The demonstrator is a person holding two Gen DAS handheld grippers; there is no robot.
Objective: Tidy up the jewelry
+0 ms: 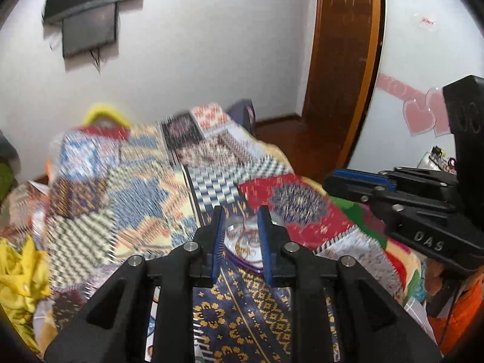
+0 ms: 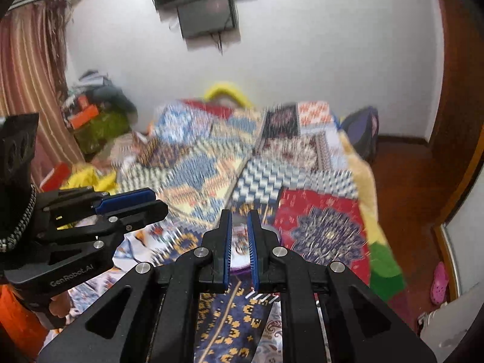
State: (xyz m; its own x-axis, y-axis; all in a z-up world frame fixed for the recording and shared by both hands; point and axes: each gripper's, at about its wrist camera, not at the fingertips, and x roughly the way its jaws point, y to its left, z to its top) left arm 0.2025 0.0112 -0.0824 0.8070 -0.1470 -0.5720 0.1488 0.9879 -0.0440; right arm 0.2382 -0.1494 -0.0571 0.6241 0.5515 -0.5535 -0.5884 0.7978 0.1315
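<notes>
A small round clear dish with a purple rim [image 1: 242,243] lies on the patterned bedspread [image 1: 127,187], with what looks like jewelry inside; detail is blurred. My left gripper [image 1: 241,211] hovers over it, jaws apart with the dish seen between them, holding nothing. In the right wrist view the same dish [image 2: 240,242] shows between the narrowly parted jaws of my right gripper [image 2: 240,216], which also holds nothing. Each gripper shows in the other's view: the right one [image 1: 357,178] at the right, the left one [image 2: 130,202] at the left.
A colourful patchwork bedspread [image 2: 302,181] covers the bed. Yellow cloth [image 1: 21,272] lies at the left. A wooden door [image 1: 341,60] and wooden floor [image 2: 402,187] are at the right. Screens [image 2: 205,0] hang on the white wall. Clutter [image 2: 96,112] is piled by the curtain.
</notes>
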